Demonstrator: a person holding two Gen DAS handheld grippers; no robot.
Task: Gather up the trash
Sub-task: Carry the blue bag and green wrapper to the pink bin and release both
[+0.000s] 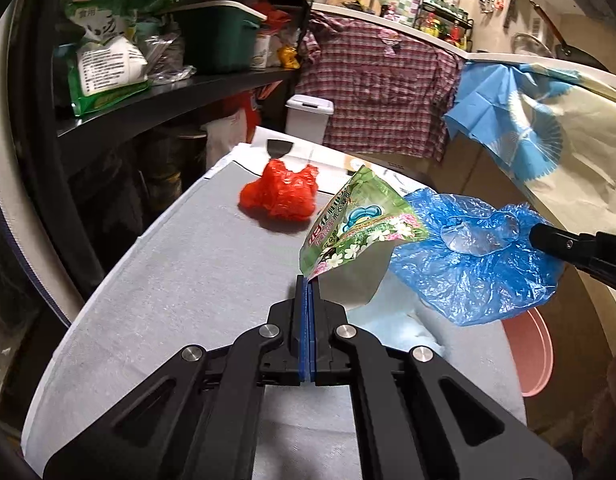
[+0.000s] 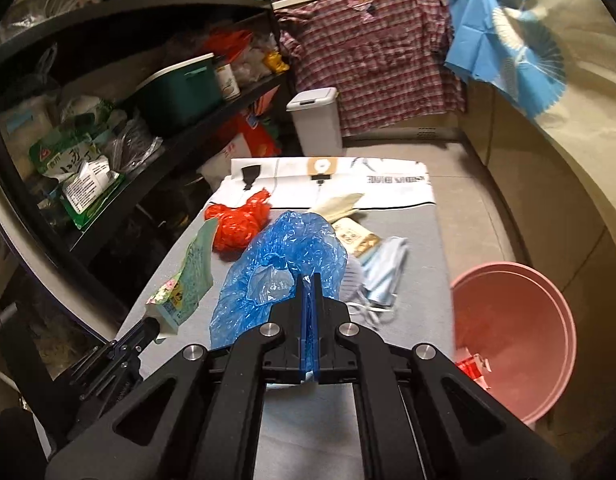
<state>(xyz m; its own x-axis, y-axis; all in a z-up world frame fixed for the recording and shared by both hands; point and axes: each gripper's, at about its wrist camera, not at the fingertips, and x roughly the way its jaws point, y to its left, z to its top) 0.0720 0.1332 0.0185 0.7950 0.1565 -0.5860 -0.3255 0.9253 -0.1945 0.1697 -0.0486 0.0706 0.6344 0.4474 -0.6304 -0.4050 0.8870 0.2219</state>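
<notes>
Grey cloth-covered table (image 2: 412,240) w/ a white printed sheet (image 2: 388,184) lying across its far end. Sitting on it: red crumpled bag (image 2: 235,224), beige packet (image 2: 356,236), pale blue face masks (image 2: 384,272). Pink basin (image 2: 520,336) standing on the floor (image 2: 488,208) beside it.

Each wrist view looks forward and downward along its own claw, close over the grey surface (image 1: 179,280). Both share the far checked shirt (image 1: 380,88) and white bin (image 2: 318,120).
</notes>
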